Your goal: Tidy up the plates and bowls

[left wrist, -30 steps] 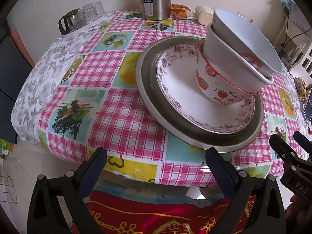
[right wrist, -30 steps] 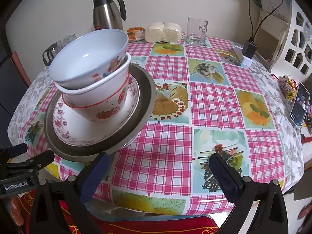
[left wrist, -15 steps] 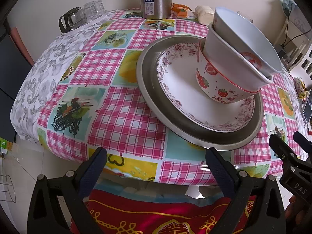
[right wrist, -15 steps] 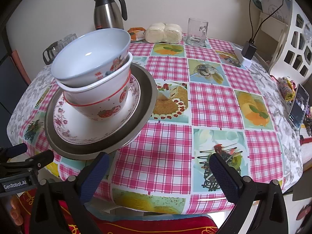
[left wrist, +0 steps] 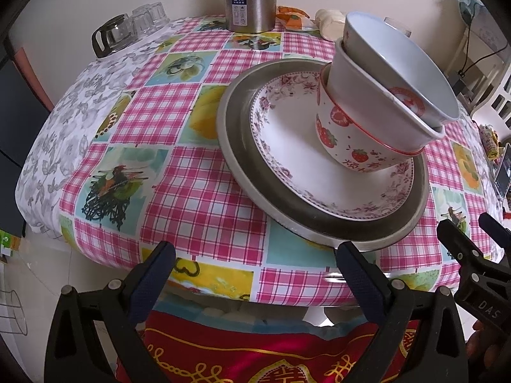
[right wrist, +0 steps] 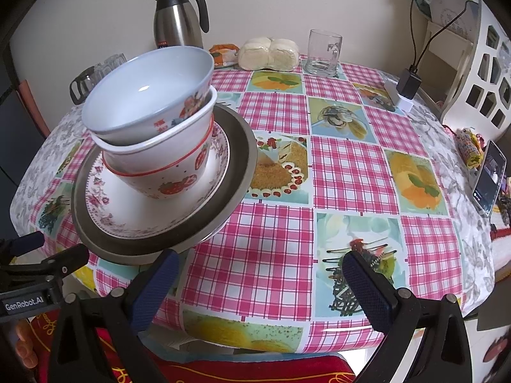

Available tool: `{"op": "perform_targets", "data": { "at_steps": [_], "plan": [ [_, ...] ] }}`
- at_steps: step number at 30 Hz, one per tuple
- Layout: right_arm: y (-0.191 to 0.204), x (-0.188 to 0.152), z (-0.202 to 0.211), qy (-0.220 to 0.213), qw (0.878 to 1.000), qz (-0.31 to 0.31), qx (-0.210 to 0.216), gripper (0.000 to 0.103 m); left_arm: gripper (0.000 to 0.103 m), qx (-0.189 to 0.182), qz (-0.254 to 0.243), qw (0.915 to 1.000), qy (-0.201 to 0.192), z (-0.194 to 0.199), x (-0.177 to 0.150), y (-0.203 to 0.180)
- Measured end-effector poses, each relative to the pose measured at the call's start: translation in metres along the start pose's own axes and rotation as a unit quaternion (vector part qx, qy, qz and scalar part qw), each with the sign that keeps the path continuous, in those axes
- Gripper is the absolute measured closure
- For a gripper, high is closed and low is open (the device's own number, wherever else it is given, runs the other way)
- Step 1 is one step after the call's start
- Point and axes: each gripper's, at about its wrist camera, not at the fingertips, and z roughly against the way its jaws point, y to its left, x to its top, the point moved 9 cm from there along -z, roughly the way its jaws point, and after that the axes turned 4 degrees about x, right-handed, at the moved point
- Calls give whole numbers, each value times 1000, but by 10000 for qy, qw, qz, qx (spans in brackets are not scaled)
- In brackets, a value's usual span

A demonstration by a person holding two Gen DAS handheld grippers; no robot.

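Checked tablecloth (right wrist: 348,172) near edge — my stack sits there: blue bowl (right wrist: 143,95) in strawberry bowl (right wrist: 166,172), floral plate (left wrist: 306,172), metal tray (left wrist: 233,134). Left gripper (left wrist: 255,266), right gripper (right wrist: 258,274) — fingers spread, holding nothing.

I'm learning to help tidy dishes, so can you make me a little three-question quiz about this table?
1. True or false: the pale blue bowl sits inside the white strawberry-patterned bowl.
2. Multiple choice: what lies directly under the floral-rimmed white plate? A) a grey metal plate B) a wooden board C) a red napkin
3. Fill in: the left gripper and the right gripper both have jaws that are ____ and hold nothing.

Key: 1 true; 2 A; 3 open.
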Motion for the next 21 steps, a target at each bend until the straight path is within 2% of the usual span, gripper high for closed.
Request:
{"op": "perform_targets", "data": {
  "at_steps": [21],
  "plan": [
    [2,1,-2,15,10000,81,1,0,2,-80,-92,9999,1,0,1,-5]
  ]
}}
